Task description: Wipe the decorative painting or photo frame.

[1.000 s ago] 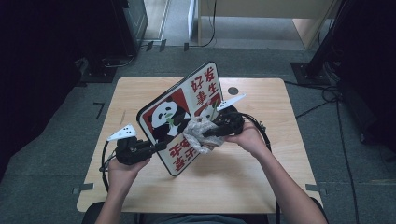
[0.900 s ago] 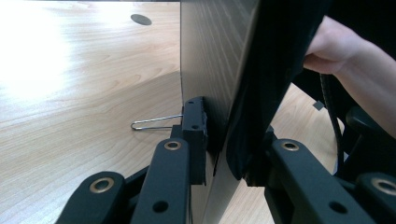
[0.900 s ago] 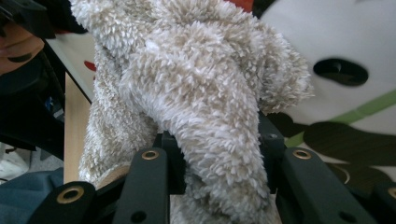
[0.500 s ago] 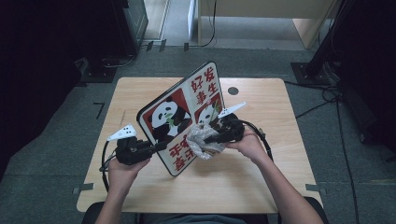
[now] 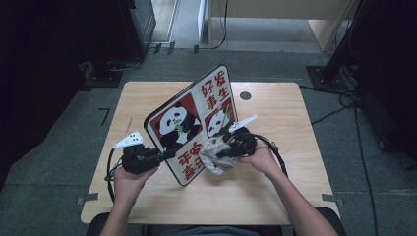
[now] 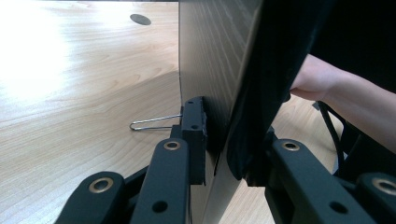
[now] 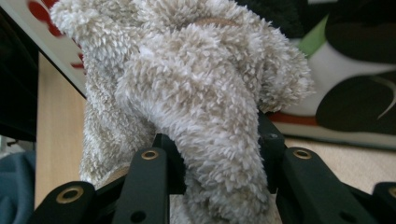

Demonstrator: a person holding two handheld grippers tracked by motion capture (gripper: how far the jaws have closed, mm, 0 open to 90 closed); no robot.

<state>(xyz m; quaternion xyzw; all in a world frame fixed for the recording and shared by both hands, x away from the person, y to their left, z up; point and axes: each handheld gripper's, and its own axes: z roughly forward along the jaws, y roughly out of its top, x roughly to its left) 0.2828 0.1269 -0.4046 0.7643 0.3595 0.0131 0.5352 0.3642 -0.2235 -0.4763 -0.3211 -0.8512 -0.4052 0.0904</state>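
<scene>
A picture board [image 5: 189, 115] with pandas and red characters stands tilted on the wooden table [image 5: 275, 196]. My left gripper [image 5: 164, 154] is shut on its lower left edge; in the left gripper view the jaws [image 6: 224, 140] clamp the thin board [image 6: 219, 56] from both sides. A fluffy beige cloth [image 5: 212, 157] is bunched in my right gripper [image 5: 223, 153], which is shut on it and holds it against the lower part of the board's printed face. In the right gripper view the cloth [image 7: 196, 93] bulges between the gripper's jaws [image 7: 219, 158], with the panda print [image 7: 355, 70] behind it.
A round cable hole [image 5: 245, 96] sits in the table behind the board. A thin wire loop [image 6: 154, 122] lies on the table by the board's back. Black cables trail from both grippers. Dark equipment and floor surround the table.
My right gripper and the cloth have slid down the board's face, toward its lower edge. The left gripper and the board have stayed still.
</scene>
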